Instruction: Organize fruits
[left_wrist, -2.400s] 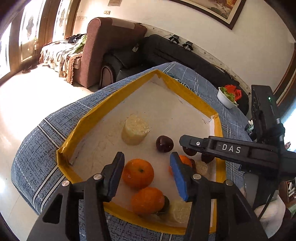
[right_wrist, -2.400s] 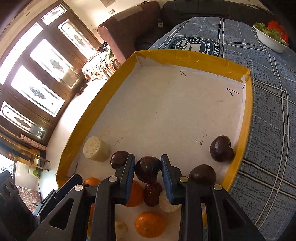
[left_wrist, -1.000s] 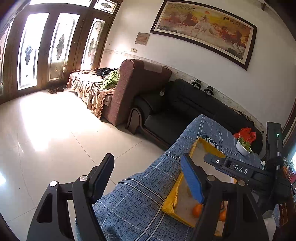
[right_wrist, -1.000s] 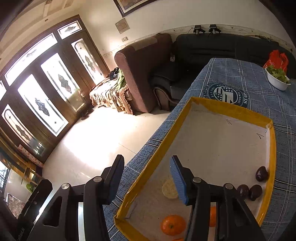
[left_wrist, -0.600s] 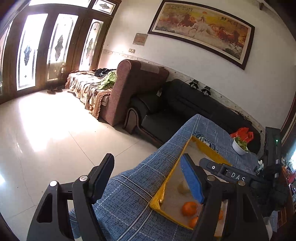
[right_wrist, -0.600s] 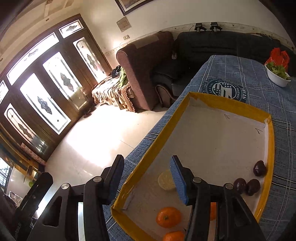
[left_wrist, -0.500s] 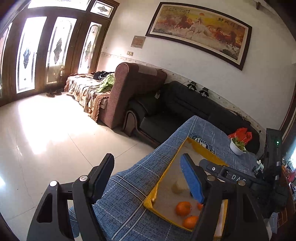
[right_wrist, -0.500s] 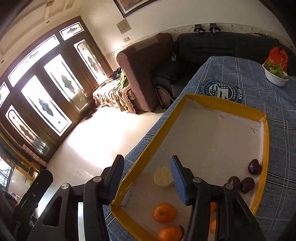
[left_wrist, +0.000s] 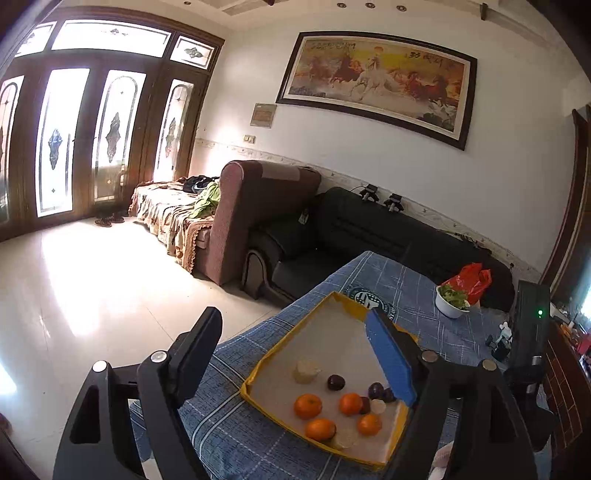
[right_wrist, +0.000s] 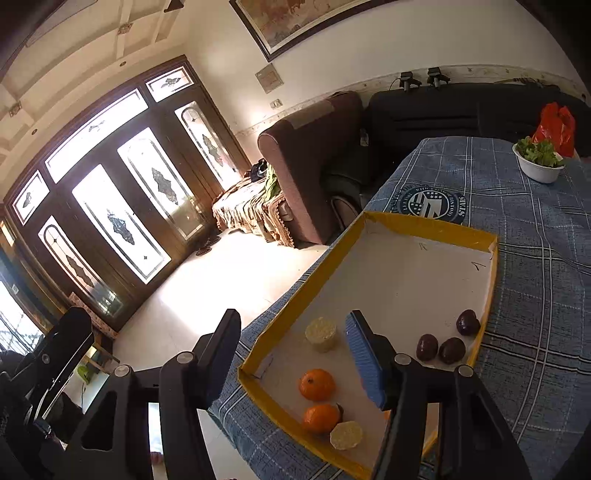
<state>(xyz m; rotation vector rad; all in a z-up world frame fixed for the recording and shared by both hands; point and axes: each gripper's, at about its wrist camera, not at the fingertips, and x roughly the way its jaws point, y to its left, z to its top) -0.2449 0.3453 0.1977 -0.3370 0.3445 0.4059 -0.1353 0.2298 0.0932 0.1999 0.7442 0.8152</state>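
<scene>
Blue plaid-covered counter (right_wrist: 535, 266) carries a yellow-rimmed tray (right_wrist: 424, 225); three dark fruits (right_wrist: 448, 349) sit at its 3 o'clock edge, oranges (right_wrist: 317, 384) toward 6. Left hand-held gripper (left_wrist: 295, 354) and right hand-held gripper (right_wrist: 295, 354) have jaws apart, just been opening, nothing between them.

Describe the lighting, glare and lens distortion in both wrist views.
Left wrist view: the glass doors are blown out, with white glare on the floor; the painting bows from the fisheye; the tray is evenly lit. Right wrist view: the doors are overexposed and curved, and the corners go dark.
</scene>
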